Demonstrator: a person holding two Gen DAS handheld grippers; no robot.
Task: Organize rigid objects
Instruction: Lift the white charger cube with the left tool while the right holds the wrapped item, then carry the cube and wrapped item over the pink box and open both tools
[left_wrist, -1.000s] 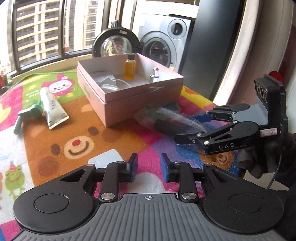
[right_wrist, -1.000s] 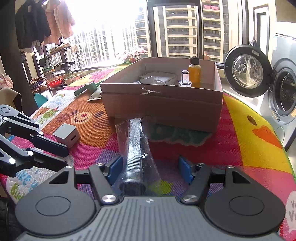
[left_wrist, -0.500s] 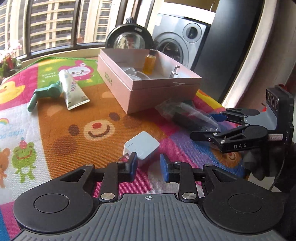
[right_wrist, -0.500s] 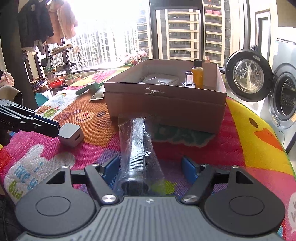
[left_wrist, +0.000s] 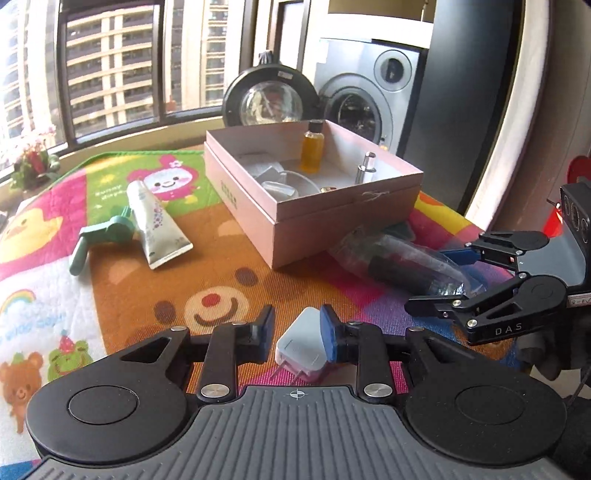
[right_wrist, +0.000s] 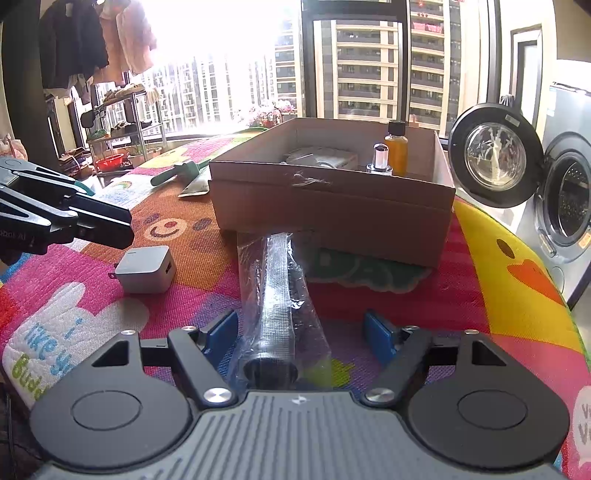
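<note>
A white plug adapter (left_wrist: 302, 348) lies on the play mat between the blue pads of my left gripper (left_wrist: 297, 332), which is open around it; the right pad is against it, the left pad stands apart. The adapter also shows in the right wrist view (right_wrist: 144, 270). My right gripper (right_wrist: 301, 333) is open and straddles a dark cylinder in clear plastic wrap (right_wrist: 275, 291), not touching it. The cylinder also shows in the left wrist view (left_wrist: 402, 266). An open pink box (left_wrist: 314, 218) behind holds an amber bottle (left_wrist: 312, 147), a small silver-capped bottle (left_wrist: 365, 168) and clear items.
A white tube (left_wrist: 155, 221) and a green tool (left_wrist: 96, 240) lie left of the box. A washing machine with its round door open (right_wrist: 495, 155) stands beyond the mat's far right edge. Windows run along the back.
My left gripper has opened a little and moved forward over the adapter, which now sits between its pads. My right gripper has stayed around the wrapped cylinder.
</note>
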